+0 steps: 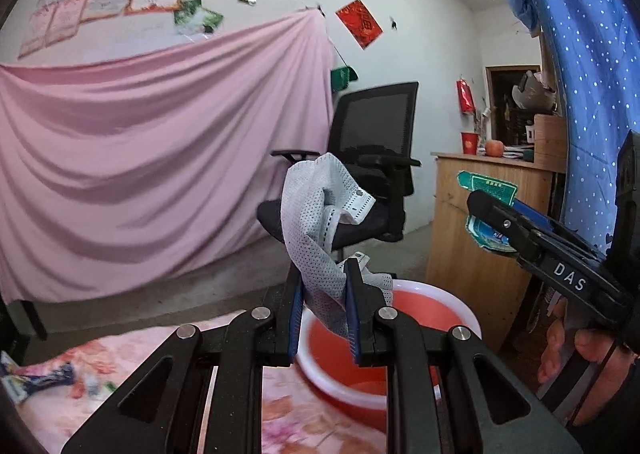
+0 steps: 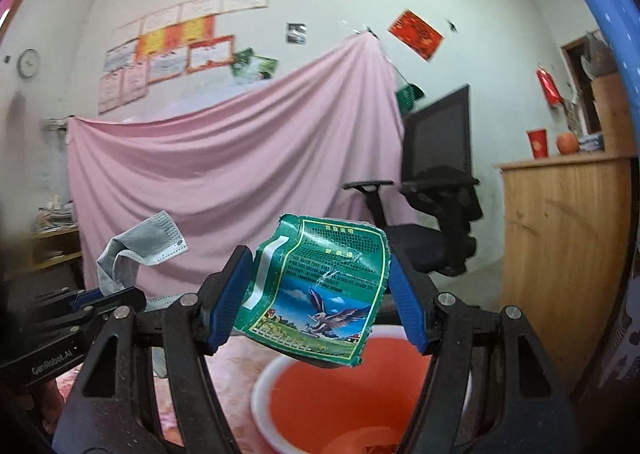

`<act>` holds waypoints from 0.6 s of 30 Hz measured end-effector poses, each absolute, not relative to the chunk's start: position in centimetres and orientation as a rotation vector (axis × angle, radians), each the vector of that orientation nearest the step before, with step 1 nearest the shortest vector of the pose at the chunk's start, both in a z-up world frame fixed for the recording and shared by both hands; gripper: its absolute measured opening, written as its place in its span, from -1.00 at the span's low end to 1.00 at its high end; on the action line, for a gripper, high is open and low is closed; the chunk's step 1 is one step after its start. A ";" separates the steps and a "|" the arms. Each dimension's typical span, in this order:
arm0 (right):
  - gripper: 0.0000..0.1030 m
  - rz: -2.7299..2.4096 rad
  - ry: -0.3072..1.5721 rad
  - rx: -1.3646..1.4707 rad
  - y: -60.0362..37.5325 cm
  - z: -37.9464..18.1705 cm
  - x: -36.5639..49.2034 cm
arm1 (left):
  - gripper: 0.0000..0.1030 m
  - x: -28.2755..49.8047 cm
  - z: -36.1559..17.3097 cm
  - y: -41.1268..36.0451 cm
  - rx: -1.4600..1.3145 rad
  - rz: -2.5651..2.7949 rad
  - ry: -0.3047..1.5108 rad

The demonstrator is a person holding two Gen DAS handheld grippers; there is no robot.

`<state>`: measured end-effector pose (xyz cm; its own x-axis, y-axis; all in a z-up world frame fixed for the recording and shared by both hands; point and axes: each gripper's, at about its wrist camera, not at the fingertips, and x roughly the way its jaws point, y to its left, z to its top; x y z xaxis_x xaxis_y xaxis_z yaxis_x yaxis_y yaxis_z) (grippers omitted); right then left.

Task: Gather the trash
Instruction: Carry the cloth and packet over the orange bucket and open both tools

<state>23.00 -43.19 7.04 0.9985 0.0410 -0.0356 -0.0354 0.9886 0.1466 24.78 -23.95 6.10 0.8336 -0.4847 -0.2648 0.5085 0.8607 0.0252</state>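
My left gripper [image 1: 324, 310] is shut on a crumpled grey-white face mask [image 1: 316, 222], held above the near rim of a red basin with a white rim [image 1: 432, 290]. The mask also shows in the right wrist view [image 2: 136, 250], in the left gripper [image 2: 104, 298]. My right gripper [image 2: 316, 294] is shut on a green wrapper with an eagle picture [image 2: 324, 286], held above the basin [image 2: 264, 386]. In the left wrist view the right gripper [image 1: 492, 214] holds the wrapper [image 1: 484, 190] at the right, above the basin.
The basin stands on a pink floral cloth [image 1: 120, 358] with a blue wrapper [image 1: 44, 374] lying at its left. A black office chair [image 1: 372, 158] and a wooden cabinet [image 1: 480, 234] stand behind. A pink sheet [image 1: 140, 158] hangs on the wall.
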 end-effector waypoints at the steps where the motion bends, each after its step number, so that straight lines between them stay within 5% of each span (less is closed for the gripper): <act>1: 0.72 0.030 0.047 0.149 -43.6 6.9 23.0 | -0.69 25.1 5.9 -24.3 0.093 -0.534 0.267; 18: 0.73 -0.056 0.302 0.229 -47.9 2.2 27.8 | -0.69 32.9 2.9 -28.5 0.041 -0.560 0.613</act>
